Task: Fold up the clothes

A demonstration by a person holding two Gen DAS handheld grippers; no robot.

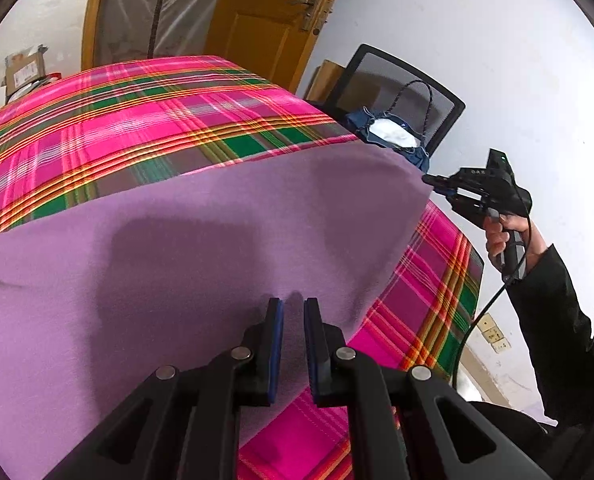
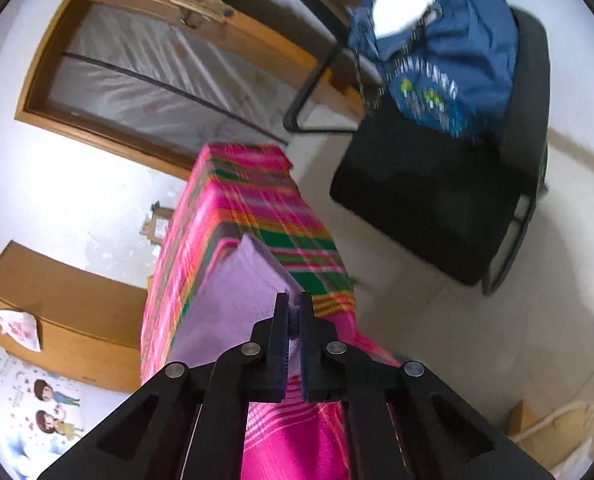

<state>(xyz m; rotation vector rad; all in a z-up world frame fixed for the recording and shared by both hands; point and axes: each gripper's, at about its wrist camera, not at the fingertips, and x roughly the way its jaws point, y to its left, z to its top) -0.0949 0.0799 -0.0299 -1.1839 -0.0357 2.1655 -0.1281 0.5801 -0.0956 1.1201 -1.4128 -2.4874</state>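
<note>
On plaid cloth (image 1: 137, 120), purple garment (image 1: 177, 260), right gripper (image 2: 294, 304) pinching corner

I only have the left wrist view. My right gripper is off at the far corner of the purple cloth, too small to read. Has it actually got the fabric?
Observer: Yes. In the right wrist view the right gripper is shut on a bunched corner of the purple cloth.
Operator: Is that corner lifted?
Observer: It rises off the plaid cover toward the jaws.
Operator: Anything past that table edge?
Observer: A black chair with a blue bag on it.
</note>
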